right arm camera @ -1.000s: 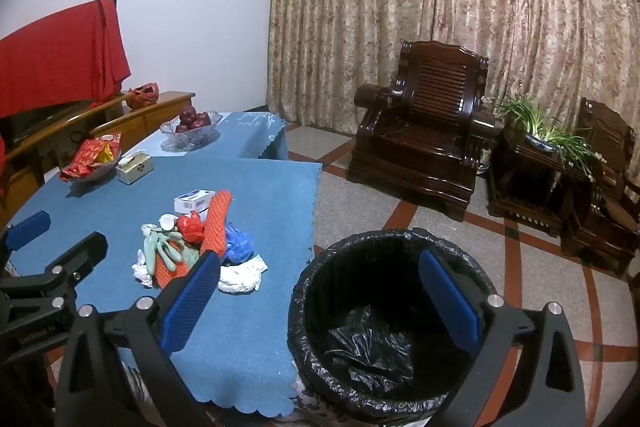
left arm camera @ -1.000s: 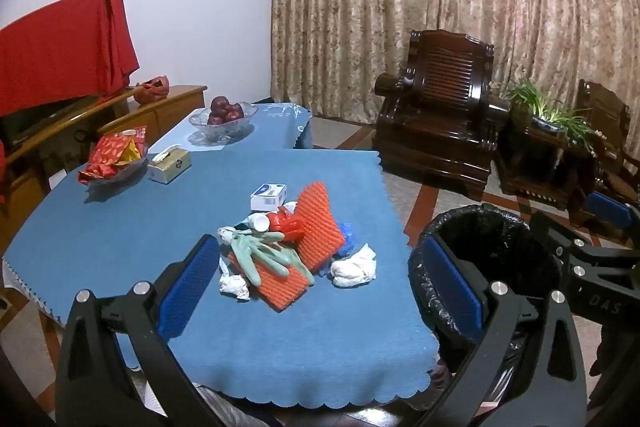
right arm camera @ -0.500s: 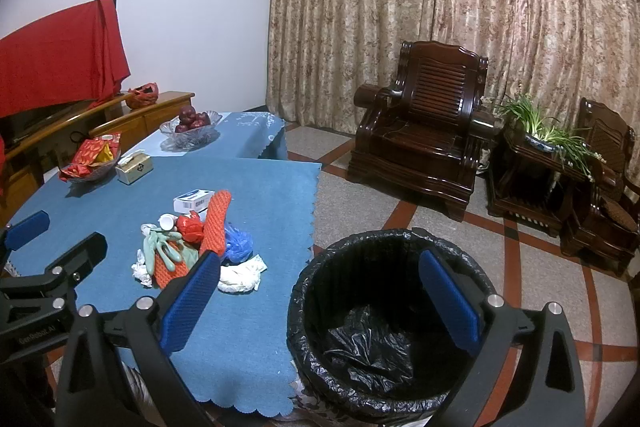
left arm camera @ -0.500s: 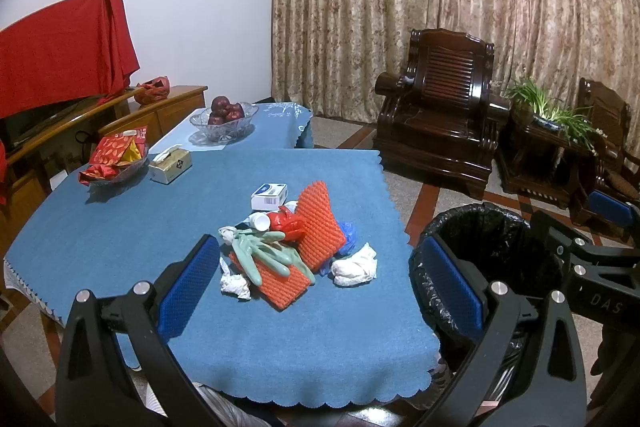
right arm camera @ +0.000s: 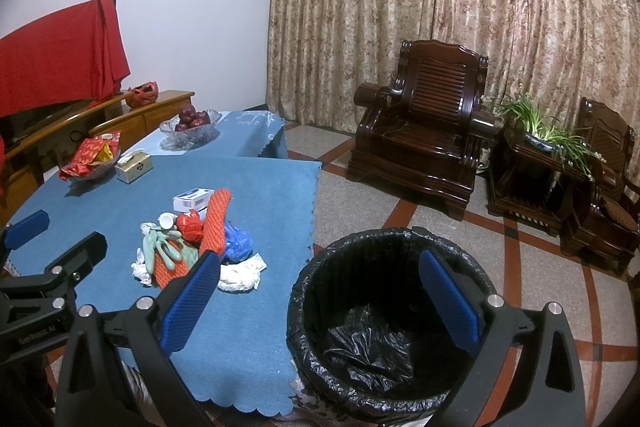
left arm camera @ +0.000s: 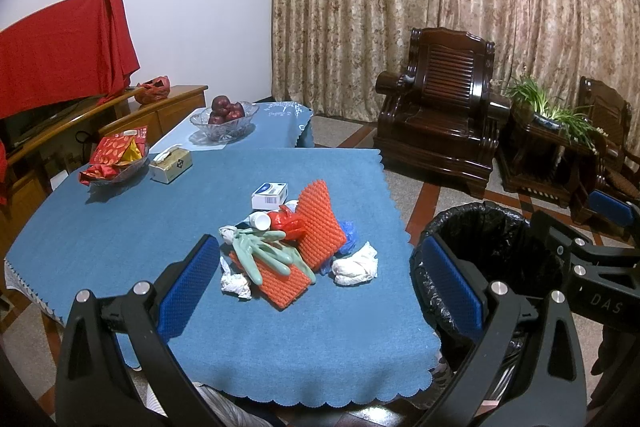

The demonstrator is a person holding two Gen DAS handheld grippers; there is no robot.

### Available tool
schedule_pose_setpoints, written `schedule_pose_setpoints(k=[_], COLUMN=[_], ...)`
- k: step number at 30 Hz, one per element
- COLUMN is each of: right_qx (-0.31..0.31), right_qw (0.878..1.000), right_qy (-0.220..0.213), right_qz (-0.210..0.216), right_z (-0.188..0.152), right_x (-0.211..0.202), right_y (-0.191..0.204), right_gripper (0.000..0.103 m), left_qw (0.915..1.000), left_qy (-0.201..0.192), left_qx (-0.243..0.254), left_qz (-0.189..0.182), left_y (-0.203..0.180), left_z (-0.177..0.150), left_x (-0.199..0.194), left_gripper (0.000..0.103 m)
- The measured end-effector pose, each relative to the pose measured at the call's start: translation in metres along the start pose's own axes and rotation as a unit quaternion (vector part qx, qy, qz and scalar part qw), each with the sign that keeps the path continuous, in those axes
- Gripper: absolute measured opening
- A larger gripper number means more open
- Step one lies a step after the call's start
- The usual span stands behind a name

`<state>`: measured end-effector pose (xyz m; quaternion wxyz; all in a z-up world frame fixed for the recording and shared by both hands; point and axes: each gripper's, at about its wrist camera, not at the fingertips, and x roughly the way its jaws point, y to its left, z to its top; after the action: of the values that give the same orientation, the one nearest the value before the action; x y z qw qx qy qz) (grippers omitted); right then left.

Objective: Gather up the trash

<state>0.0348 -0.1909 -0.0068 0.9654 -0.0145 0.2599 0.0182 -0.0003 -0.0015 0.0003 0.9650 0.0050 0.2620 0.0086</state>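
Observation:
A heap of trash lies on the blue tablecloth (left arm camera: 120,227): orange foam netting (left arm camera: 316,227), a pale green glove (left arm camera: 264,253), a red wrapper (left arm camera: 286,219), crumpled white tissues (left arm camera: 356,263), a blue bag (left arm camera: 348,233) and a small white box (left arm camera: 270,195). The same heap (right arm camera: 200,239) shows in the right wrist view. My left gripper (left arm camera: 320,291) hovers open in front of the heap, holding nothing. My right gripper (right arm camera: 320,299) hangs open above the black-lined bin (right arm camera: 384,307), also empty. The bin (left arm camera: 492,247) stands by the table's right edge.
At the table's far left sit a snack dish (left arm camera: 116,157), a tissue box (left arm camera: 170,165) and a glass bowl of red fruit (left arm camera: 224,115). Dark wooden armchairs (left arm camera: 436,119) and a plant stand (left arm camera: 552,131) line the curtain. A tiled floor (right arm camera: 440,219) lies beyond the bin.

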Motion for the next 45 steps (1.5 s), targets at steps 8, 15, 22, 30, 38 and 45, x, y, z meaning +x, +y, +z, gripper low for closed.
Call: schedule_pose_setpoints(k=[8, 15, 22, 30, 38, 45], right_qx=[0.000, 0.001, 0.001, 0.001, 0.001, 0.001], right_qw=[1.000, 1.000, 1.000, 1.000, 1.000, 1.000], right_qy=[0.000, 0.001, 0.001, 0.002, 0.003, 0.002], right_qz=[0.000, 0.000, 0.000, 0.000, 0.000, 0.000], right_z=[0.0004, 0.0004, 0.0004, 0.0006, 0.0007, 0.0008], right_x=[0.0001, 0.0001, 0.0003, 0.0007, 0.0006, 0.0008], right_y=[-0.0002, -0.0008, -0.0012, -0.0010, -0.0011, -0.0010], right_gripper=[0.097, 0.097, 0.097, 0.097, 0.097, 0.097], left_qw=[1.0000, 1.0000, 1.0000, 1.0000, 1.0000, 1.0000], left_qy=[0.000, 0.001, 0.002, 0.001, 0.001, 0.001], left_qx=[0.001, 0.001, 0.002, 0.002, 0.003, 0.003], left_qz=[0.000, 0.000, 0.000, 0.001, 0.001, 0.002], left_y=[-0.0002, -0.0006, -0.0003, -0.0008, -0.0009, 0.0004], left_z=[0.0001, 0.0001, 0.0002, 0.0001, 0.0000, -0.0010], left_x=[0.0000, 0.0002, 0.0002, 0.0006, 0.0007, 0.0019], left_gripper=[0.098, 0.098, 0.098, 0.098, 0.098, 0.098])
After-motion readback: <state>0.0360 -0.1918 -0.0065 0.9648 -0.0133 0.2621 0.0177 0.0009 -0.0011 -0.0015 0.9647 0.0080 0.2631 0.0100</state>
